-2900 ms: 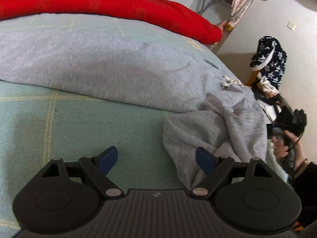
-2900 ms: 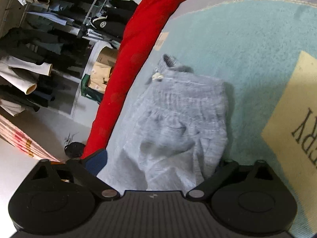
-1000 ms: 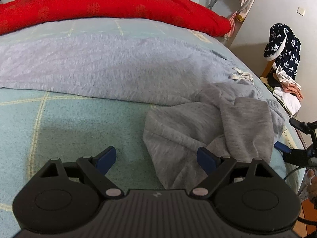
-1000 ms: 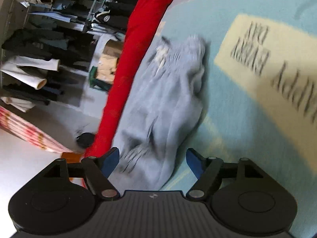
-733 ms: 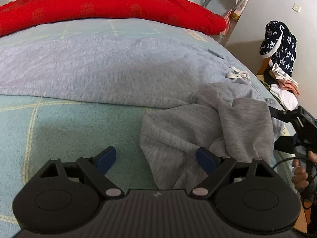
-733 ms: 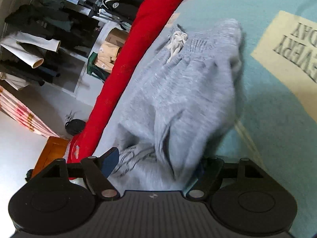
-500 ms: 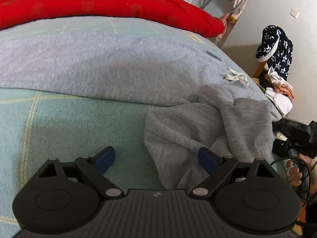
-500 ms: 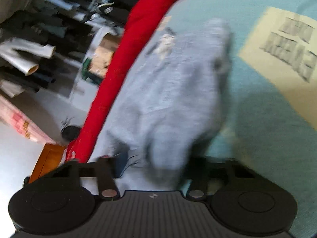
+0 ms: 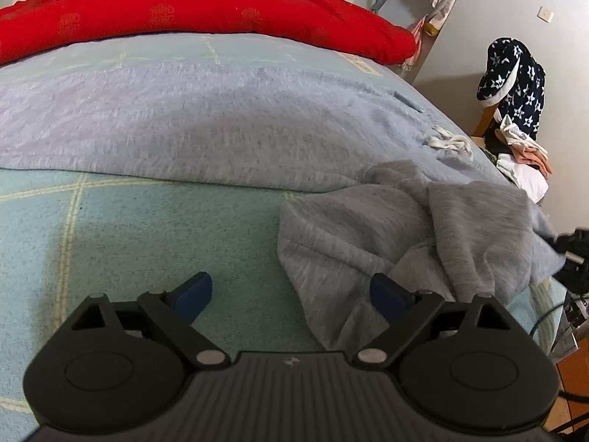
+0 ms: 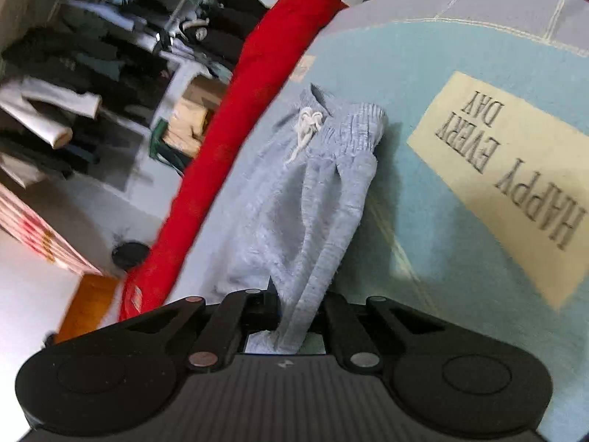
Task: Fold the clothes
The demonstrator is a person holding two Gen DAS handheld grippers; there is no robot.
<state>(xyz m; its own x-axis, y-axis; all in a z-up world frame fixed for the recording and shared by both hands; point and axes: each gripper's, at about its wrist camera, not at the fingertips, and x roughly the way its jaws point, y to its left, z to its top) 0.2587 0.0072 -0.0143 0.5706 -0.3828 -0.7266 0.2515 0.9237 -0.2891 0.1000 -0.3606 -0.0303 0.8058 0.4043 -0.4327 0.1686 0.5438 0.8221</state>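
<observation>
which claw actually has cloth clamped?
The right claw: shut on the grey sweatpants. The left claw stands open above the teal bedspread, gripping nothing.

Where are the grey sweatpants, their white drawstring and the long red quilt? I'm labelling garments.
grey sweatpants (image 10: 324, 199): right wrist view, leg fabric.
white drawstring (image 10: 307, 125): right wrist view, knot at the waistband.
long red quilt (image 9: 206, 18): left wrist view, top surface.
</observation>
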